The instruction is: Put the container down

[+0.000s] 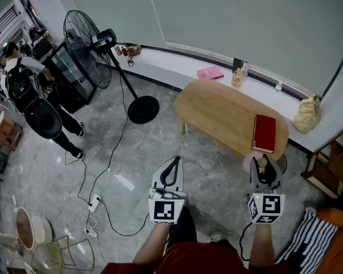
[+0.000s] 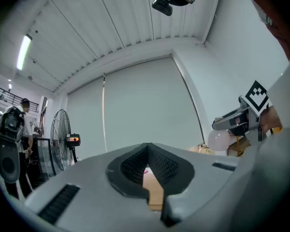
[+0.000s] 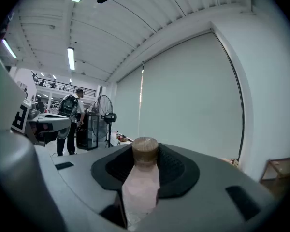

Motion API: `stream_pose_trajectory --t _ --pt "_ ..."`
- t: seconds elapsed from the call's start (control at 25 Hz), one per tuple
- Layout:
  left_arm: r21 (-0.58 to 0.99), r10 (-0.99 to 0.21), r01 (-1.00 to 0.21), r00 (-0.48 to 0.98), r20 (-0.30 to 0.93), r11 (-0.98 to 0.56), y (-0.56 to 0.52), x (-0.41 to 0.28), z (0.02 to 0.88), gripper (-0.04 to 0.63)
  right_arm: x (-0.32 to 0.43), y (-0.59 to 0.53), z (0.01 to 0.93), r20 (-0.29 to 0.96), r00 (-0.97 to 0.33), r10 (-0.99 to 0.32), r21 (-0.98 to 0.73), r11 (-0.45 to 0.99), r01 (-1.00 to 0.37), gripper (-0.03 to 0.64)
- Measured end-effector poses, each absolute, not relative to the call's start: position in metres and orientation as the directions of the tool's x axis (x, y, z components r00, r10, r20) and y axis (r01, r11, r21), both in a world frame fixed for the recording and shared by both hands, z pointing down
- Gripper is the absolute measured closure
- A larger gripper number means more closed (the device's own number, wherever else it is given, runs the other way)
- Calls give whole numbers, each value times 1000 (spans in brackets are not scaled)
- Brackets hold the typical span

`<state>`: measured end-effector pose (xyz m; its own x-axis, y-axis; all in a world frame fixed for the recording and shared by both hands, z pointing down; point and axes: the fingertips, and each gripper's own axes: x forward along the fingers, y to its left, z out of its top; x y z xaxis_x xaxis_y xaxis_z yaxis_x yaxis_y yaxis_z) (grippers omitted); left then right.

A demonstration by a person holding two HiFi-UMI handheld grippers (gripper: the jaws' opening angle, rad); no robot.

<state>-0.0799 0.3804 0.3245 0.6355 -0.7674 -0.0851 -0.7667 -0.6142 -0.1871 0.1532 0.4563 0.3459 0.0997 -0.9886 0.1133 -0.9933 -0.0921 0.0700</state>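
Container [image 3: 142, 178], pale pink body, brown cap: clamped between the jaws of the right hand-held gripper [image 1: 266, 174], lower right of the head view, over the grey floor [image 1: 137, 153], just below the lower-right edge of the oval wooden tabletop [image 1: 217, 110]. Left hand-held gripper [image 1: 171, 169]: lower centre, jaws closed tip to tip, nothing between them. Red book [image 1: 264, 133]: flat on the right end of the tabletop. Standing fan [image 1: 83, 47]: upper left of the frame.
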Motion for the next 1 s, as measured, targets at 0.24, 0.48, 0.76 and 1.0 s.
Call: stream_pose_trajectory --t 0.24,0.48,0.76,1.0 --pt "-151 -780 -773 625 -24 -616 458 -78 320 591 154 536 332 117 101 -988 94 -90 -992 479" --pt "-162 -775 -774 628 -75 -612 470 -93 296 591 134 551 316 104 93 -990 108 -82 -991 479" --pt "-162 -777 -776 625 -72 -610 456 -137 298 591 97 536 315 106 99 -989 95 -89 -991 479" --pt "-164 -786 -788 611 -90 -594 428 -178 303 591 55 503 316 103 79 -992 120 -66 -991 479"
